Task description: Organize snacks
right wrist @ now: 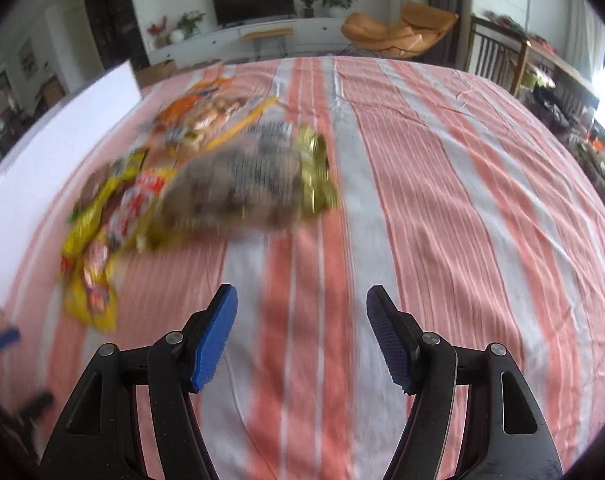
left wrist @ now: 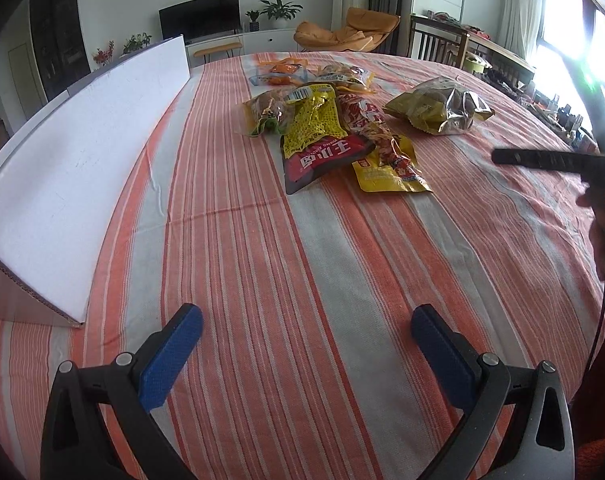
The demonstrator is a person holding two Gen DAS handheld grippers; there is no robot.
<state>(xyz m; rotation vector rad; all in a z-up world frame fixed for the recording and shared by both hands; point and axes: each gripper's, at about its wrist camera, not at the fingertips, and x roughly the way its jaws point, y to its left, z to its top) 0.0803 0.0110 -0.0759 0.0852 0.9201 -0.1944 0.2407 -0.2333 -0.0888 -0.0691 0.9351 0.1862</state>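
Note:
Several snack packets lie in a loose pile (left wrist: 334, 128) on the striped tablecloth; a yellow and red packet (left wrist: 318, 140) is nearest, and a clear bag of brown snacks (left wrist: 442, 108) lies apart to the right. In the right wrist view the pile (right wrist: 206, 176) is blurred, ahead and left. My left gripper (left wrist: 306, 320) is open and empty, well short of the pile. My right gripper (right wrist: 302, 300) is open and empty, above bare cloth; its dark body (left wrist: 554, 160) shows at the right edge of the left wrist view.
A white cardboard box (left wrist: 82, 160) stands along the table's left side, also seen in the right wrist view (right wrist: 62, 140). The striped cloth (left wrist: 302, 260) covers the table. Chairs, a TV stand and plants are beyond the far edge.

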